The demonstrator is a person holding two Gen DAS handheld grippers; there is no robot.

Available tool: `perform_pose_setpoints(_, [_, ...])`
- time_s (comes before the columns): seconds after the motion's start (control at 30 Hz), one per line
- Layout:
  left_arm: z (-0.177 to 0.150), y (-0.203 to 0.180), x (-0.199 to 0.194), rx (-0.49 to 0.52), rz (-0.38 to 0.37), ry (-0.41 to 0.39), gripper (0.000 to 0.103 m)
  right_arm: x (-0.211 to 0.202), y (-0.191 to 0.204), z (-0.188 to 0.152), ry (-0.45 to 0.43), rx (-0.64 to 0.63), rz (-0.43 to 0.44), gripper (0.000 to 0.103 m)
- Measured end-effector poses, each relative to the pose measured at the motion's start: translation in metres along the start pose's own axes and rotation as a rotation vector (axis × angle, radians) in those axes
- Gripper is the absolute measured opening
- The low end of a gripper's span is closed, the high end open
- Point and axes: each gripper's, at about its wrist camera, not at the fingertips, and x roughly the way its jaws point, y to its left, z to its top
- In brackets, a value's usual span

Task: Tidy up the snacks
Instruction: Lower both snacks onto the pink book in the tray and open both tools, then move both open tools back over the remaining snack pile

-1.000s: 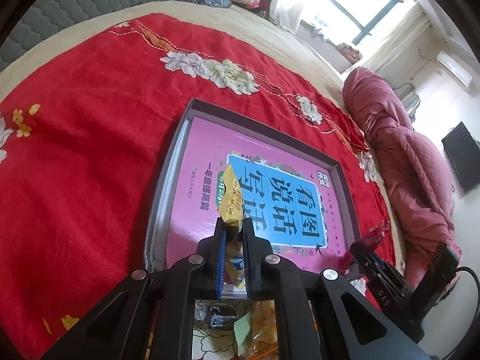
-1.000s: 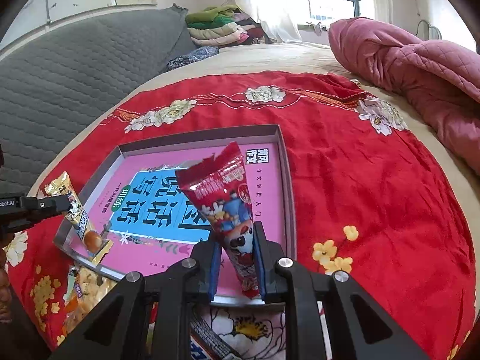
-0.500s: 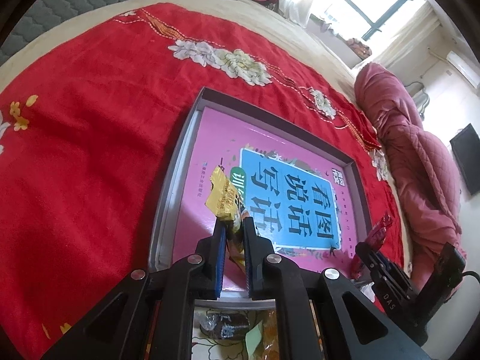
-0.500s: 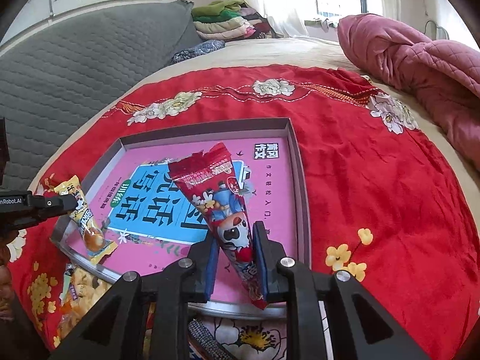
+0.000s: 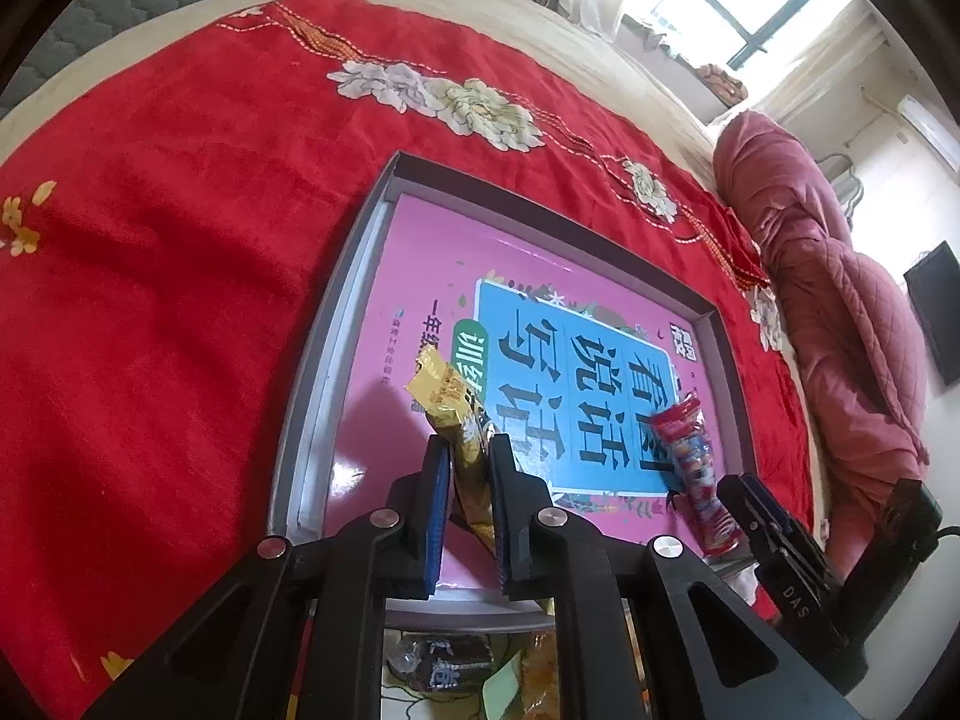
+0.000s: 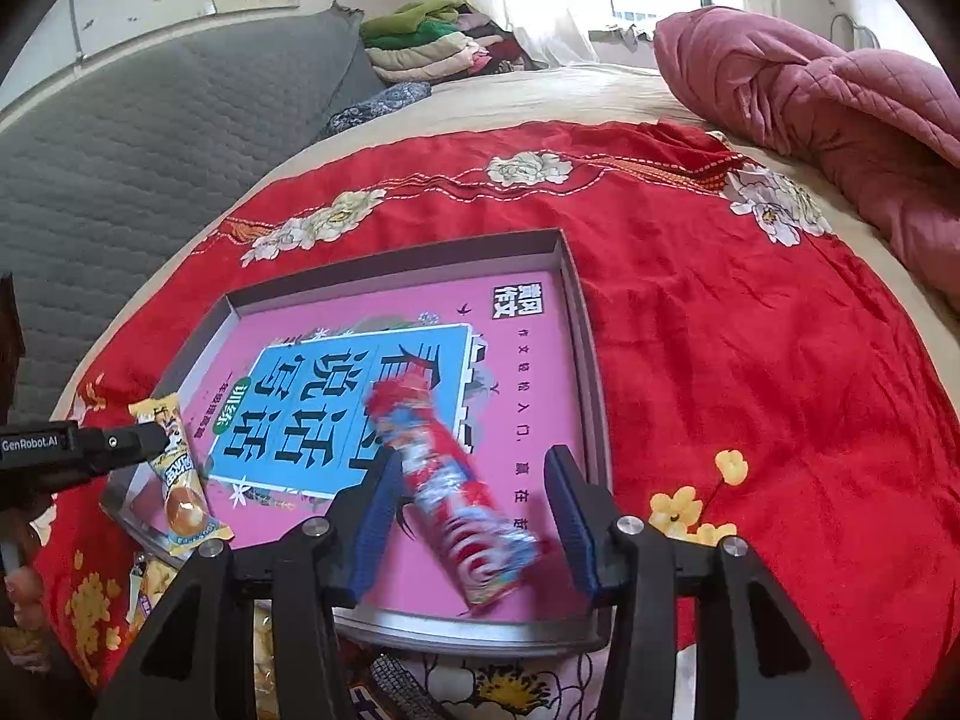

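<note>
A shallow grey tray (image 5: pixel 312 372) with a pink and blue printed bottom lies on the red bedspread; it also shows in the right wrist view (image 6: pixel 585 324). My left gripper (image 5: pixel 468 456) is shut on a yellow snack packet (image 5: pixel 447 405), held over the tray's near left corner; the packet also shows in the right wrist view (image 6: pixel 177 480). My right gripper (image 6: pixel 474 480) is open. A red snack packet (image 6: pixel 456 510), blurred, is between its fingers and over the tray floor; it also shows in the left wrist view (image 5: pixel 693 468).
More snack packets (image 5: pixel 456 672) lie on the bed below the tray's near edge, also in the right wrist view (image 6: pixel 150 588). A pink quilt (image 6: pixel 840 114) lies at the right. A grey headboard (image 6: pixel 150 132) and folded clothes (image 6: pixel 432 48) are at the back.
My right gripper has opened and let go of the red packet, which drops blurred toward the tray. My left gripper has moved forward over the tray with the yellow packet.
</note>
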Motion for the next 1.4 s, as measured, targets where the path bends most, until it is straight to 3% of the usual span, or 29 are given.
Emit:
perform_pose_setpoints(0.27, [0.000, 0.001, -0.003, -0.008, -0.009, 0.006, 0.020, -0.003, -0.001, 0.002, -0.007, 0.015, 0.021, 0.055])
perform_pose_setpoints(0.43, [0.001, 0.000, -0.007, -0.007, -0.015, 0.001, 0.038, -0.006, 0.002, 0.003, -0.020, 0.007, 0.029, 0.055])
perform_pose_setpoints(0.73, [0.000, -0.006, -0.020, 0.009, -0.007, -0.011, 0.050, -0.012, 0.004, 0.005, -0.039, 0.003, 0.050, 0.060])
perform_pose_setpoints(1.03, [-0.004, -0.025, -0.044, 0.082, 0.006, -0.043, 0.058, -0.021, 0.008, 0.008, -0.058, -0.013, 0.068, 0.065])
perform_pose_setpoints(1.17, [-0.006, -0.030, -0.052, 0.096, 0.008, -0.046, 0.059, -0.029, 0.009, 0.009, -0.074, -0.008, 0.081, 0.074])
perform_pose_setpoints(1.4, [-0.017, -0.034, -0.062, 0.110, 0.012, -0.032, 0.061, -0.052, 0.013, 0.008, -0.135, -0.026, 0.094, 0.079])
